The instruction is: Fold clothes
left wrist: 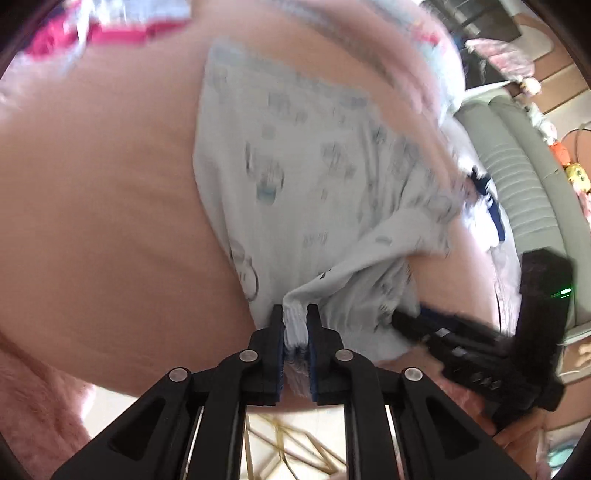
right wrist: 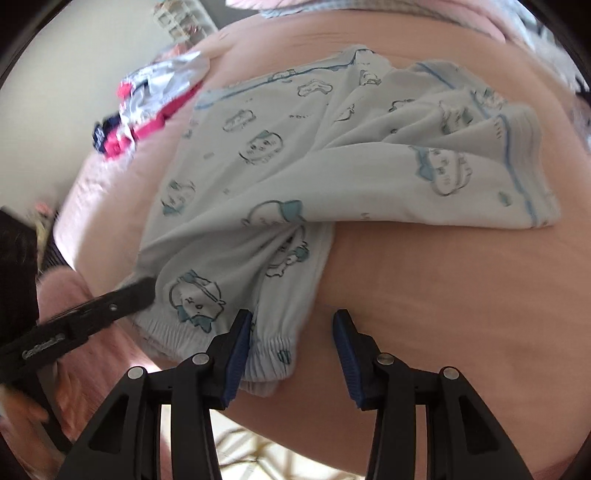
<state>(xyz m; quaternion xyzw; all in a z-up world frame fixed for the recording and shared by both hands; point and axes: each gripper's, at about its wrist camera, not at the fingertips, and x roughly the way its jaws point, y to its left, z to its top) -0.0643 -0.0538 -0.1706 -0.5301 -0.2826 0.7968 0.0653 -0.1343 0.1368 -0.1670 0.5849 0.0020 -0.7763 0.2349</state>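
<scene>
A pale blue garment point(left wrist: 295, 184) printed with cartoon animals lies rumpled on a pink bed point(left wrist: 92, 184). My left gripper point(left wrist: 295, 314) is shut on one of its ribbed cuffs, which bunches up between the pads. In the right wrist view the same garment point(right wrist: 332, 166) spreads away from me, partly folded over itself. My right gripper point(right wrist: 293, 314) stands open over a second ribbed cuff point(right wrist: 269, 354), which lies by its left pad without being pinched. The left gripper point(right wrist: 142, 290) shows at the garment's lower left edge, and the right gripper point(left wrist: 413, 317) shows beside the cloth in the left wrist view.
A pink and white heap of clothes point(right wrist: 147, 107) lies at the bed's far left edge. More cloth point(right wrist: 535, 33) lies along the back. A grey ribbed piece of furniture point(left wrist: 517, 166) stands beyond the bed. Pale floor with gold lines point(left wrist: 288, 443) shows below the bed's near edge.
</scene>
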